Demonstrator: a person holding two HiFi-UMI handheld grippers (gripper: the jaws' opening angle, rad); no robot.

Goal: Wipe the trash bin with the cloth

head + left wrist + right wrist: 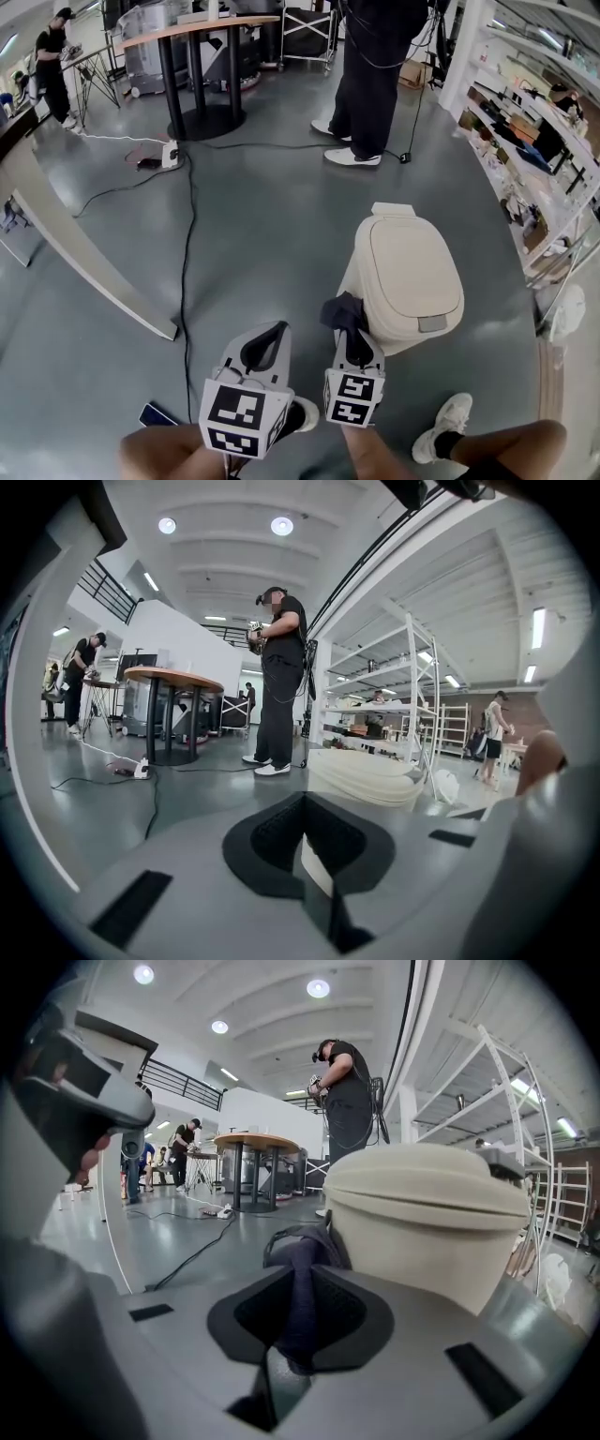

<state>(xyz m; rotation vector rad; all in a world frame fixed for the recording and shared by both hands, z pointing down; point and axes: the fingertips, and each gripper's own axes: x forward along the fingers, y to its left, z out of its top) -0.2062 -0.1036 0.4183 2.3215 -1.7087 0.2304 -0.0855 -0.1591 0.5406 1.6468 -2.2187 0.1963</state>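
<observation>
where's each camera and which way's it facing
Head view: on the head, steeply down at the trash bin; left gripper, right gripper, forearms show.
Left gripper view: on that gripper, level across the floor; shut jaws show.
Right gripper view: on its gripper, facing the trash bin; jaws shut on the cloth.
Shared: all three show the trash bin.

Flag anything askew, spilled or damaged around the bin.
Nothing stands out. The bin stands upright with its lid shut, and no spill shows around it. The right gripper holds the cloth beside the bin. Only a cable trails nearby.
</observation>
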